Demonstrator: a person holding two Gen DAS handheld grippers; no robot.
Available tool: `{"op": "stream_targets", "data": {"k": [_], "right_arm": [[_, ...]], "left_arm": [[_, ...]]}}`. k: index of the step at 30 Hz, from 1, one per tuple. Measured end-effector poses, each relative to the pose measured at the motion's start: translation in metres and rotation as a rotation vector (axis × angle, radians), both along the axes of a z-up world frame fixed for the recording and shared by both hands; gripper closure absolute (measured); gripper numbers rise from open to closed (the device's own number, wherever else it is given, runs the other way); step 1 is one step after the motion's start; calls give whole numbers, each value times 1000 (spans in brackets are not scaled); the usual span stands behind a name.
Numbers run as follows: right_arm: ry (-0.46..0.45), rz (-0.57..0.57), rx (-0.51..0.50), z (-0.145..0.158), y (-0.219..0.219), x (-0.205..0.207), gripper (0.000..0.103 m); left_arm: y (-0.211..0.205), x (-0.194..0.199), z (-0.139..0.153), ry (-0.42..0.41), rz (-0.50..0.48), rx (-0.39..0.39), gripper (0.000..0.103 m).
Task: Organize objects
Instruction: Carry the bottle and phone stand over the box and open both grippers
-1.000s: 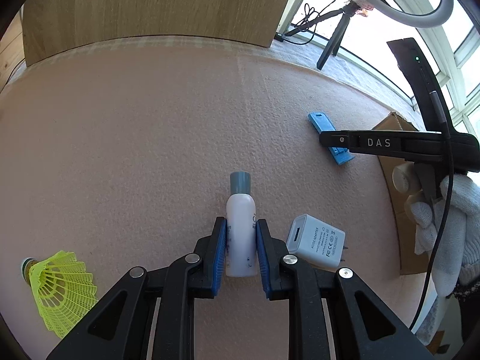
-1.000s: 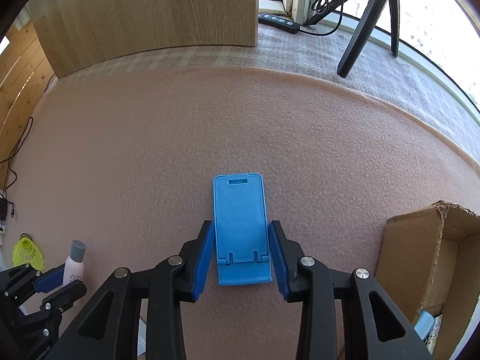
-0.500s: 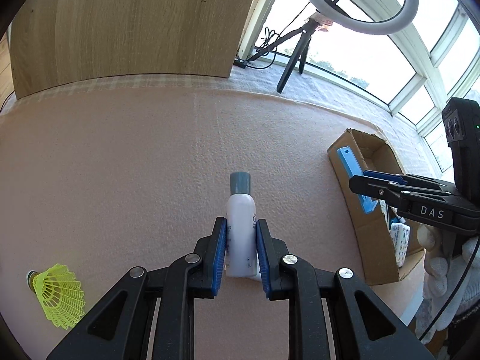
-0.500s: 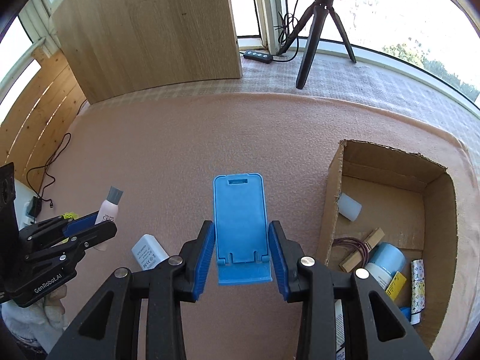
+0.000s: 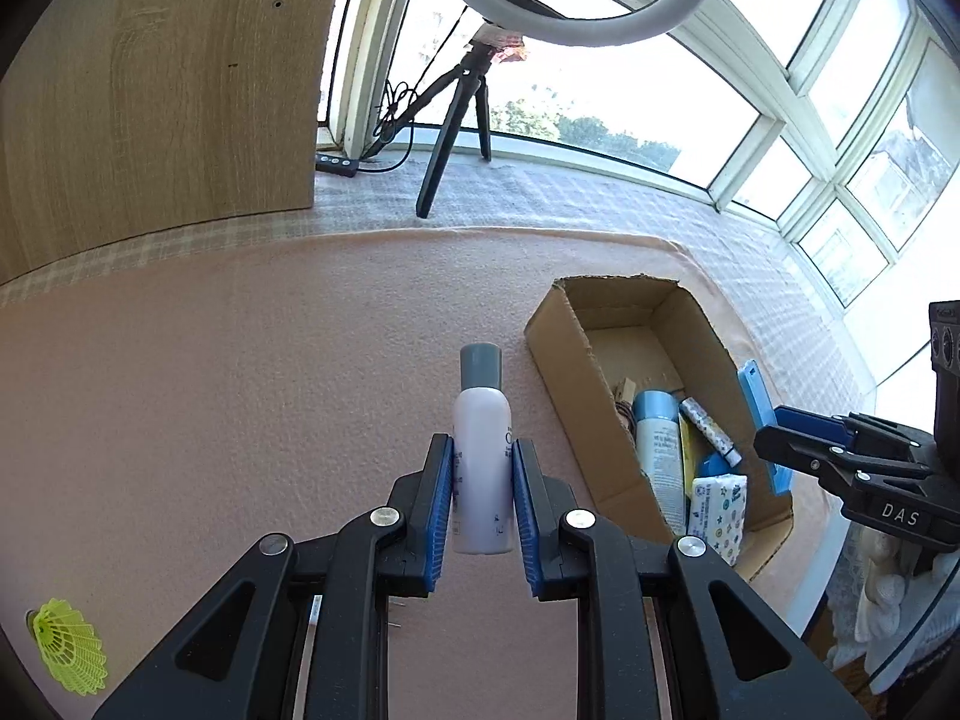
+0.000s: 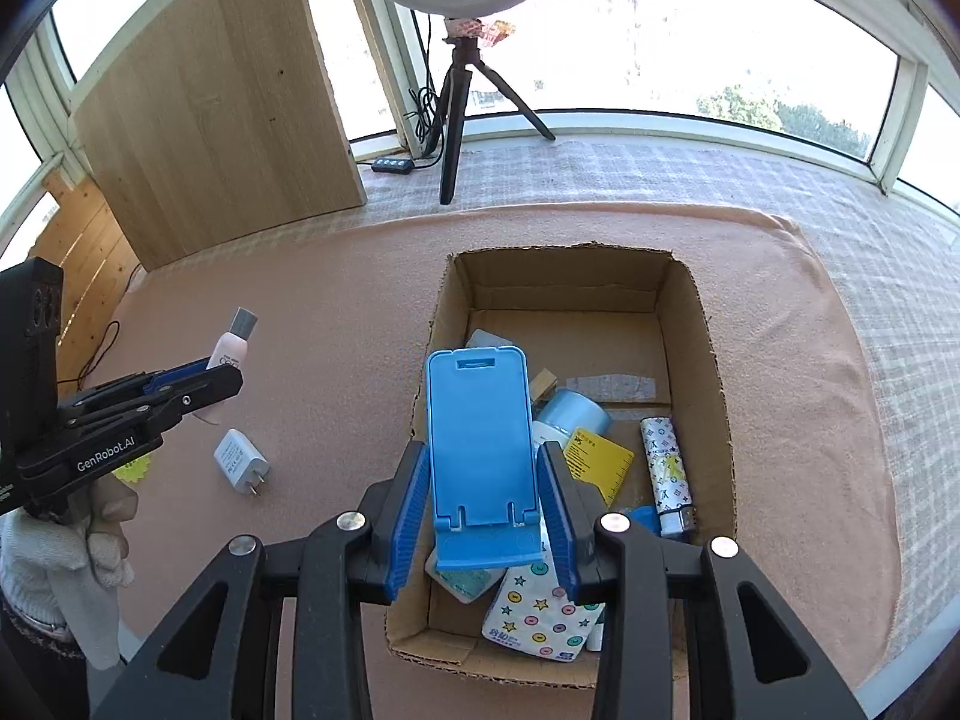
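The left gripper (image 5: 482,501) has its fingers clamped on a white bottle (image 5: 482,450) with a grey cap, held above the pink surface (image 5: 240,390) just left of the cardboard box (image 5: 561,384). The right gripper (image 6: 485,504) has its fingers clamped on the sides of a blue phone stand (image 6: 480,444), held over the open box (image 6: 699,324). Inside the box lie a pale blue can (image 6: 576,414), a yellow card (image 6: 600,459), a patterned tube (image 6: 666,462) and a tissue pack (image 6: 540,606) printed with stars. A white charger (image 6: 240,468) lies on the surface left of the box, and a yellow shuttlecock (image 5: 69,648) lies far left, well apart from the box.
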State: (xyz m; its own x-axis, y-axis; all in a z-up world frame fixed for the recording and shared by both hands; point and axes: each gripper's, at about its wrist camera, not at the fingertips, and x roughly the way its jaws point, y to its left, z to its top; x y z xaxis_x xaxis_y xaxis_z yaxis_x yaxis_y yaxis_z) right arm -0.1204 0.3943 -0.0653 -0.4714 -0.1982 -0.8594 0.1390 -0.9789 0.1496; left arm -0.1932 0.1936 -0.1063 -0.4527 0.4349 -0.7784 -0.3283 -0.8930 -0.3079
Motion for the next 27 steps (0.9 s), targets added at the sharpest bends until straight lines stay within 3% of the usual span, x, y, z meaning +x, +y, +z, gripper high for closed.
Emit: {"op": "stream_targets", "data": {"k": [16,27], "right_arm": [[-32,-69,13,-16,60,26,70],[-45,-76,9,-22,73,33,70]], "left_arm": [[133,-41,2,22,-152,-17,82],[183,-57,-9,11,-199,-28,82]]}}
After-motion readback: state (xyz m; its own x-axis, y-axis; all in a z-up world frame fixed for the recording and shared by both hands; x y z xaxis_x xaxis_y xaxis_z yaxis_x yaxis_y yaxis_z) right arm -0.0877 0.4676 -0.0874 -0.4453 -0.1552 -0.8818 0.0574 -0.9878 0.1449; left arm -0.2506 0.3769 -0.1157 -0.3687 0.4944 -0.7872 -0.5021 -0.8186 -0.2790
